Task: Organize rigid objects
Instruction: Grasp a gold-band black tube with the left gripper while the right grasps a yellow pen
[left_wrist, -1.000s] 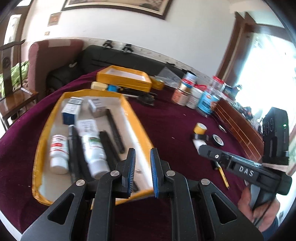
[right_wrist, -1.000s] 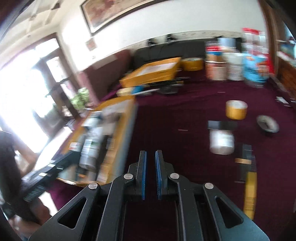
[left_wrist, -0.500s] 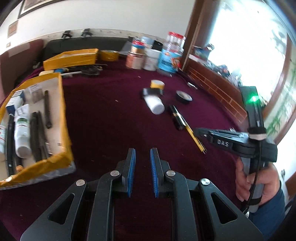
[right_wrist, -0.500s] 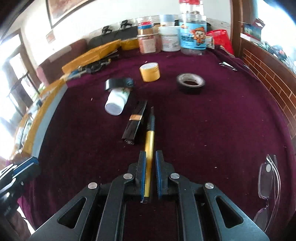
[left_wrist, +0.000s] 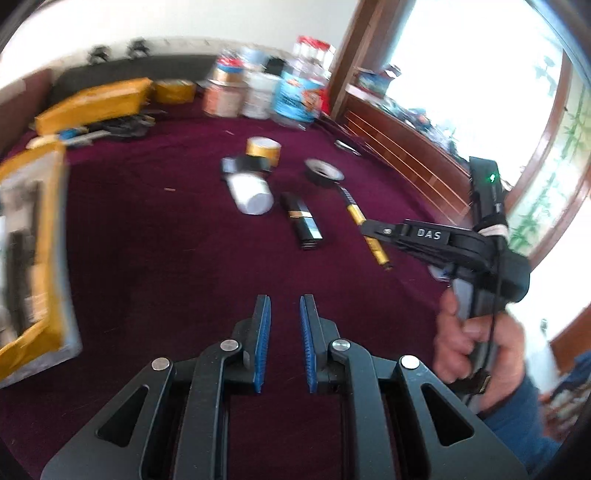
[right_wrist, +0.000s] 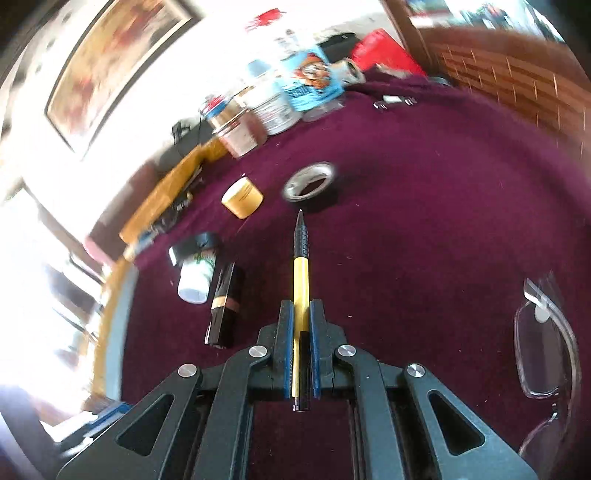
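Two grippers are in play, and only one has work. The right gripper (right_wrist: 298, 325) is clenched on the yellow-and-black pen (right_wrist: 301, 273), which lies lengthwise between the blue pads with its black tip pointing away over the maroon bench (right_wrist: 424, 221). The left gripper (left_wrist: 284, 339) is closed on nothing, its jaws narrowed over bare cloth.

The risk is judged to be slippage: the pen is thin and smooth and gripped along its length, so a quick swing or a tilt could let it slide forward out of the pads. The tip could also catch the black tape roll (right_wrist: 310, 181) just ahead of it.

The yellow-rimmed tray (left_wrist: 48, 236) sits at the bench's left edge; dark slender items and something pale are made out inside, though blur hides the detail. Still loose on the cloth are a white bottle (left_wrist: 251, 192), a black lipstick case (left_wrist: 301, 221) and a yellow tape roll (left_wrist: 263, 149).
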